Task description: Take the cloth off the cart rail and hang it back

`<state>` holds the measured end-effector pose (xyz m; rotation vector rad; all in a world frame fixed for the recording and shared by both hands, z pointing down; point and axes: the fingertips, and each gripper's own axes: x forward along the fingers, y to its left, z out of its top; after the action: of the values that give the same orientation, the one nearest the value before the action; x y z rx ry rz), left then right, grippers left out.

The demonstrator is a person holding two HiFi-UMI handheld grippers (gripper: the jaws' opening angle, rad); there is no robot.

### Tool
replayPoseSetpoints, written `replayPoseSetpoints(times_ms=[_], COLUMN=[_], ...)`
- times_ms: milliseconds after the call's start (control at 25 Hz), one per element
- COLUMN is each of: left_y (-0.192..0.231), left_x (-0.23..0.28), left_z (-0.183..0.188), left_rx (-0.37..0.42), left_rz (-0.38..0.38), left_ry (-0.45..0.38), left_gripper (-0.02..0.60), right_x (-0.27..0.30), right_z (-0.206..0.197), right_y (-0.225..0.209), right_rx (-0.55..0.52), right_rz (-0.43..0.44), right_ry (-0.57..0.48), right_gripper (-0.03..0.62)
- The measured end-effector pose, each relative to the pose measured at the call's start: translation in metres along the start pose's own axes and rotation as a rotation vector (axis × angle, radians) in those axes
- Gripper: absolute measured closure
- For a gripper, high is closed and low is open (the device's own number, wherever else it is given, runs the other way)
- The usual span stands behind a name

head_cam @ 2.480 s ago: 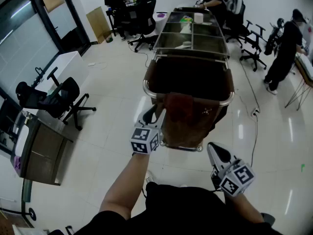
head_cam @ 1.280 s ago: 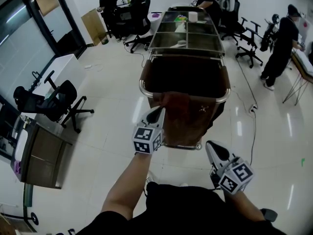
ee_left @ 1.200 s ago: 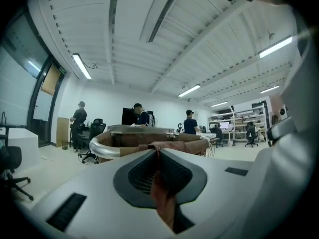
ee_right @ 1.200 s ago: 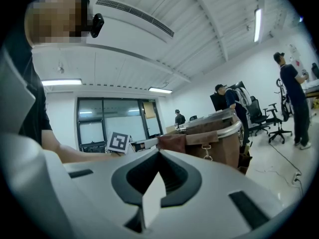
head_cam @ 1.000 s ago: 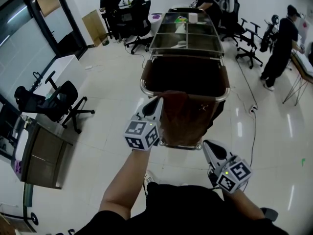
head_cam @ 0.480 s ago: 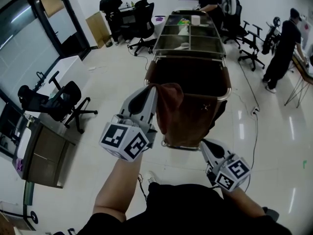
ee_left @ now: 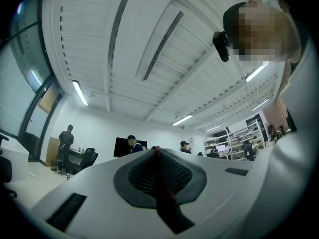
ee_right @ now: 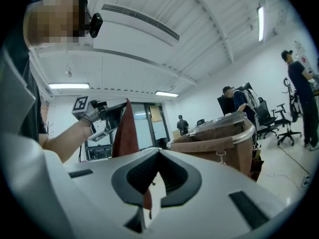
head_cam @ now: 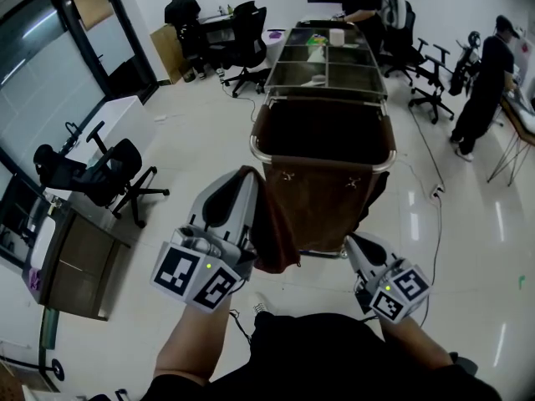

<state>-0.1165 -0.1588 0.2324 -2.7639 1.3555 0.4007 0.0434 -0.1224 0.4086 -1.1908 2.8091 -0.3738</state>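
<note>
A brown cloth (head_cam: 272, 224) hangs free in the air from my left gripper (head_cam: 251, 174), which is raised in front of the cart and shut on the cloth's top edge. In the left gripper view the gripper (ee_left: 157, 151) points up at the ceiling, with a strip of the cloth (ee_left: 162, 193) pinched between its pads. The cart's chrome rail (head_cam: 334, 165) lies bare, beyond and to the right of the cloth. My right gripper (head_cam: 355, 242) waits low at the cart's near right corner, tips together, holding nothing. Its own view shows the gripper (ee_right: 159, 152), the cloth (ee_right: 125, 128) and the rail (ee_right: 239, 136).
The cart carries a brown bag (head_cam: 322, 128), and a metal trolley (head_cam: 326, 57) with compartments stands behind it. Office chairs (head_cam: 109, 170) and a desk (head_cam: 75, 257) are at the left. People (head_cam: 493, 82) stand at the back and right. A cable (head_cam: 430, 195) runs over the floor.
My left gripper has risen and come back toward me, lifting the cloth off the cart's rail so that it now hangs free. The right gripper has stayed where it was.
</note>
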Motion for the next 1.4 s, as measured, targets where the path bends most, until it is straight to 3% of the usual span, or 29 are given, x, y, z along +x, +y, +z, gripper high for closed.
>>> replayPoseSetpoints(times_ms=[200, 480, 920, 1400], left_y=[-0.021, -0.042, -0.048, -0.052], left_x=[-0.028, -0.050, -0.066, -0.064], left_z=[-0.019, -0.083, -0.163, -0.171], left_rx=[0.017, 0.029, -0.014, -0.005], left_rz=[0.011, 0.001, 0.042, 0.023], left_ry=[0.030, 0.106, 0.251, 0.278], left_gripper=[0.568, 0.568, 0.568, 0.568], right_x=[-0.004, -0.008, -0.014, -0.012], right_z=[0.002, 0.001, 0.003, 0.001], right_y=[0.002, -0.006, -0.014, -0.008], right_rx=[0.004, 0.013, 0.005, -0.002], right_rz=[0.003, -0.017, -0.038, -0.031], right_ry=[-0.009, -0.017, -0.025, -0.017], right_gripper=[0.582, 0.582, 0.582, 0.582])
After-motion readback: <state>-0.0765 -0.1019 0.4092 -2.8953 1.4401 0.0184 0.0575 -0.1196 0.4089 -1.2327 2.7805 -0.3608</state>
